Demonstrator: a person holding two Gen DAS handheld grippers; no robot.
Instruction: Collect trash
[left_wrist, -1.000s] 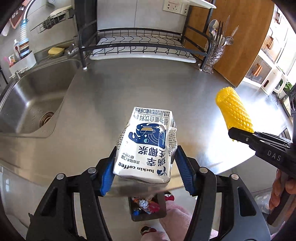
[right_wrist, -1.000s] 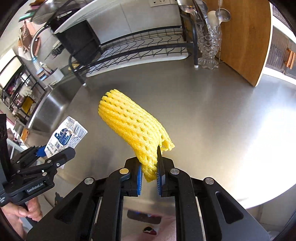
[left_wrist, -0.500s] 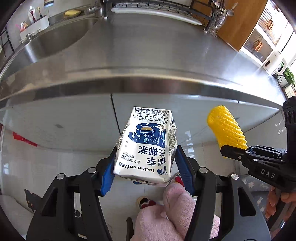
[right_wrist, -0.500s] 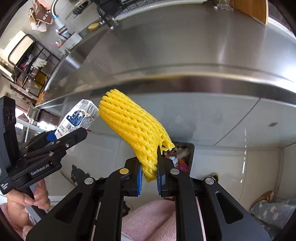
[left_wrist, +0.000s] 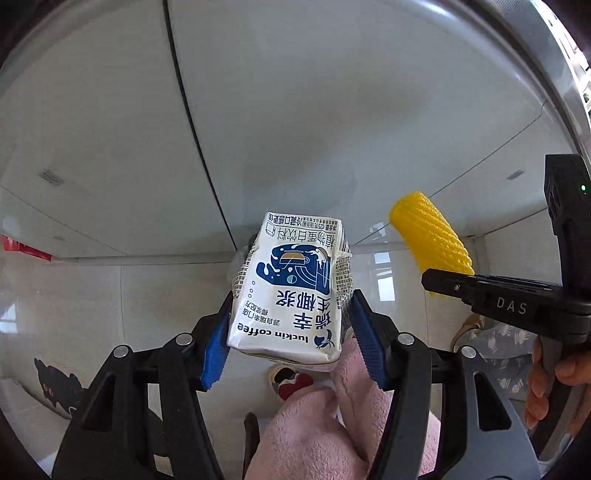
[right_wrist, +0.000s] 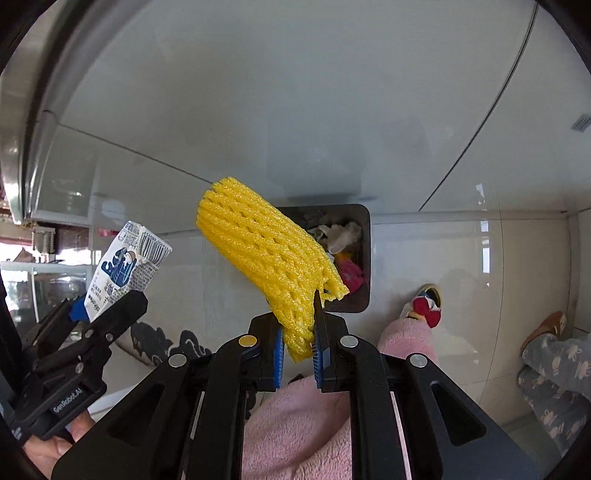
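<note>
Both grippers are loaded. Left gripper (left_wrist: 291, 343) has its blue pads (left_wrist: 214, 350) clamped on the two narrow sides of a small coffee carton (left_wrist: 291, 284), held by its lower end so the printed face looks up at the camera and most of the carton juts out past the fingertips, free to drop once the grip lets go. Right gripper (right_wrist: 299, 350) stands nearly closed, pinching one end of a yellow foam fruit net (right_wrist: 266, 254); the net is soft and squashes thin between the pads, which is why so narrow a gap holds it, and the rest of it arches up and to the left, unsupported.

Beyond the net, the right wrist view shows a dark trash bin (right_wrist: 364, 258) on the tiled floor (right_wrist: 480, 266) against the white cabinet front (right_wrist: 295, 110), already holding crumpled wrappers (its near rim is partly hidden behind the net). In my judgement both pieces are being brought to it for release.

Each gripper points steeply downward at the floor, side by side, the carton to the left of the net. A hand (left_wrist: 554, 373) wraps the right gripper's handle, and a pink fleece sleeve (right_wrist: 295, 424) lies below both.
</note>
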